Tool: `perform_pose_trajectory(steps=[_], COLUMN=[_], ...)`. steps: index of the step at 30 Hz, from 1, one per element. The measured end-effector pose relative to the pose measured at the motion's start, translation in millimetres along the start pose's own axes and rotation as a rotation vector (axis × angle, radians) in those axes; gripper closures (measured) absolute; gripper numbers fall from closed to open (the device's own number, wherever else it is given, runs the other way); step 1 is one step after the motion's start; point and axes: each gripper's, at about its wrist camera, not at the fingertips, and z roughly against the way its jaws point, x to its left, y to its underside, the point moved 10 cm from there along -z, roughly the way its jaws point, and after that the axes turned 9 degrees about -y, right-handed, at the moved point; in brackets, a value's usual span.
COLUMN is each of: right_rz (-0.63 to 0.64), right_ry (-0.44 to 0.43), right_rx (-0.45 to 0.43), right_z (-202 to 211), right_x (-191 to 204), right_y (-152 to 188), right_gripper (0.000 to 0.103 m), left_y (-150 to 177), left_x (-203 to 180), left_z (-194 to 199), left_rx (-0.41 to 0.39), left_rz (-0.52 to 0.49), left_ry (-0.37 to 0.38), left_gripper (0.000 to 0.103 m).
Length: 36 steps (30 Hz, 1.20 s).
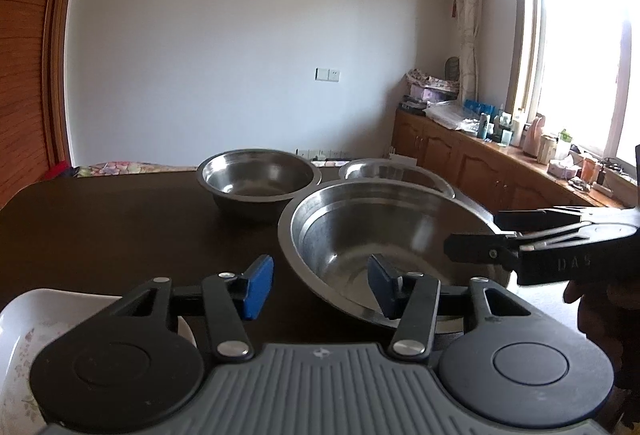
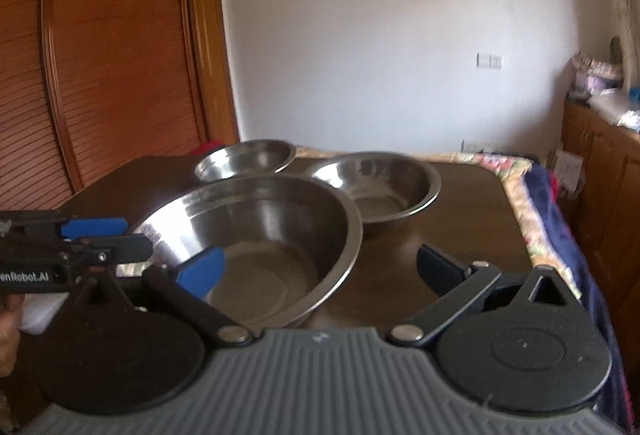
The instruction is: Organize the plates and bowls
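A large steel bowl (image 1: 380,235) (image 2: 260,235) sits on the dark table (image 1: 120,227), nearest to me. My left gripper (image 1: 322,285) (image 2: 116,241) straddles its near-left rim, one blue pad inside and one outside, with a gap on both sides. My right gripper (image 2: 320,271) (image 1: 488,235) stands wide open across the right rim, its blue pad (image 2: 202,271) inside the bowl. Behind the large bowl stand two smaller steel bowls, one at the left (image 1: 258,179) (image 2: 248,159) and one at the right (image 1: 396,173) (image 2: 376,187). A white floral dish (image 1: 24,323) lies under my left gripper's body.
The table's right edge (image 2: 516,203) meets a floral cloth and a dark blue cover. A wooden wardrobe (image 2: 100,55) stands at the left. Low wooden cabinets (image 1: 480,163) under the window carry several bottles and jars. A hand (image 1: 600,307) holds the right gripper.
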Motion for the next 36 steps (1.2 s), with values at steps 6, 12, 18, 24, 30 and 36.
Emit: perform_pose_trajectory(steps=[6, 12, 18, 24, 30, 36], right_rz=[-0.032, -0.041, -0.029, -0.042, -0.050, -0.051], right_ry=[-0.035, -0.050, -0.016, 0.008, 0.009, 0.013], right_rx=[0.044, 0.077, 0.058, 0.018, -0.008, -0.018], right_z=[-11.9, -17.5, -8.6, 7.9, 24.6, 32.4], right_x=[0.9, 4.1, 4.6, 10.1, 22.2, 31.9], right_y=[-2.0, 0.4, -1.5, -4.7, -1.0, 6.3], right_gripper=[0.018, 0.048, 0.069, 0.072, 0.072, 0.072], left_y=[-0.7, 1.2, 1.3, -3.6, 0.2, 11.5], left_x=[-0.2, 4.2, 7.1, 5.4, 8.1, 12.0], left_z=[-6.5, -12.2, -0.5, 22.6, 44.2, 54.7], left_rx=[0.017, 0.047, 0.032, -0.007, -0.028, -0.017], left_rz=[0.014, 0.043, 0.058, 0.059, 0.054, 0.047], left_ry=[0.012, 0.003, 0.004, 0.015, 0.018, 0.013], left_gripper=[0.044, 0.055, 0.055, 0.055, 0.055, 0.055])
